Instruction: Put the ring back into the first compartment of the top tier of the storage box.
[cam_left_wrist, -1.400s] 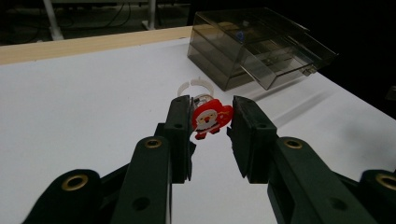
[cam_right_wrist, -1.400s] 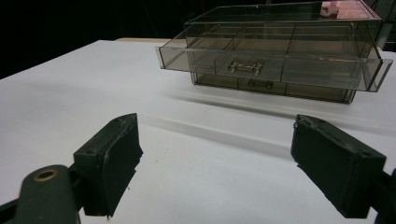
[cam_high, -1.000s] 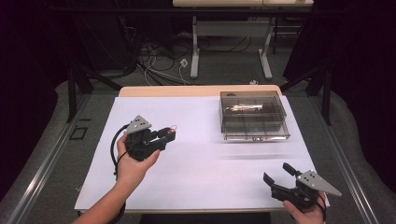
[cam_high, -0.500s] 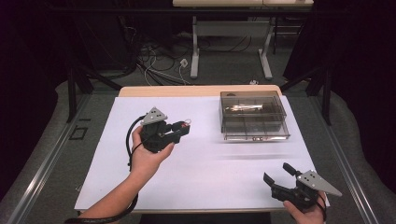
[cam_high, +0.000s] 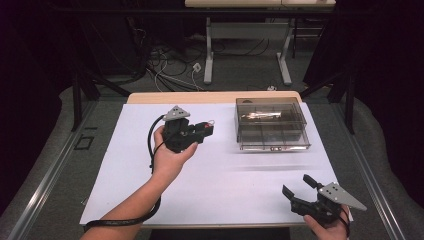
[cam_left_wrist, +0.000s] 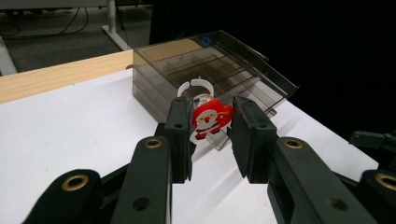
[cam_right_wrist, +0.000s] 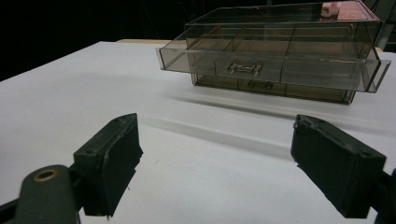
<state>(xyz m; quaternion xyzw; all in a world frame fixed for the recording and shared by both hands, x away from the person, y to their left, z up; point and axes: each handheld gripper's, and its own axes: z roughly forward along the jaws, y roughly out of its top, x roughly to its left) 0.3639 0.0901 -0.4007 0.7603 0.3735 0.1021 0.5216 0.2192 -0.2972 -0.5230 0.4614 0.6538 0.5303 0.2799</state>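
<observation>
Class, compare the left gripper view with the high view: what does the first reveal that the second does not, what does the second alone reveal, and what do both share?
Left gripper view alone: the Santa design on the ring held between its jaws. High view alone: both hands, the right gripper with its jaws open near the table's front edge, and the floor cables. Both: the smoky plastic drawer box on the white table, and the left gripper.

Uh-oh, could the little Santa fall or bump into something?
Maybe. The Santa ring sits against one jaw of the left gripper, with a gap to the other in the left gripper view, so it could slip onto the table. The box has an open drawer sticking out, and the jaws might knock its front edge. The drawer has dividers, so the ring might land on one instead of in a slot.
</observation>
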